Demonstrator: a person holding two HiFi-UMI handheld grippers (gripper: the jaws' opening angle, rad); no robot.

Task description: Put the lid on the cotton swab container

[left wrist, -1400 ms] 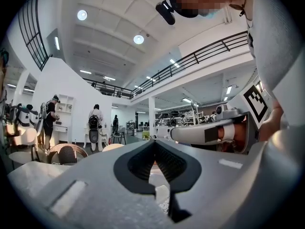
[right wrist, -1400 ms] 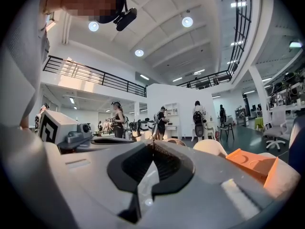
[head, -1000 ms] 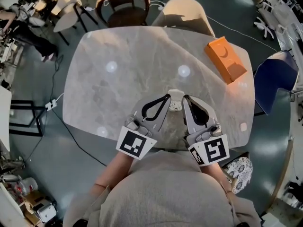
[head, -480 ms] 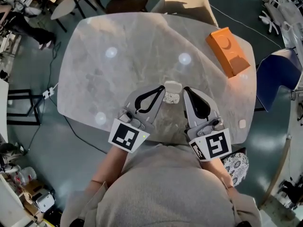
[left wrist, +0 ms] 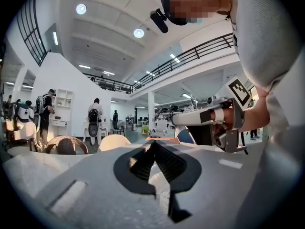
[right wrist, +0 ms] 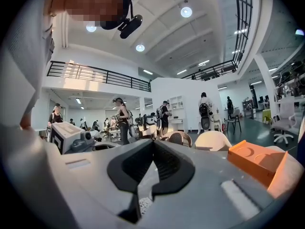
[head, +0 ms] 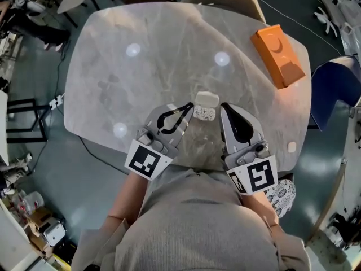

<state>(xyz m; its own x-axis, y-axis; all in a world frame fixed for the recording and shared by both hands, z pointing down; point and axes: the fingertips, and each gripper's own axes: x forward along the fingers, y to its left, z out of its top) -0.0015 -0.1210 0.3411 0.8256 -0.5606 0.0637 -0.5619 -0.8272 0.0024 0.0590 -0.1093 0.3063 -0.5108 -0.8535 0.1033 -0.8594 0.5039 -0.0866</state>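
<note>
Sitting at the centre of the head view on the bench (head: 141,66), the open cotton swab container (head: 203,113) lies between the left gripper (head: 190,106) and right gripper (head: 222,106), both closed and empty. The lid (head: 207,99) lies just above it.

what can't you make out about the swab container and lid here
- Small pale cotton swab container: head view, too small to tell how full; gripper views, mostly hidden behind closed jaws.
- Small white rounded lid: head view, too small to tell which side is up.
- Tiny white item, right: too small to identify.
</note>
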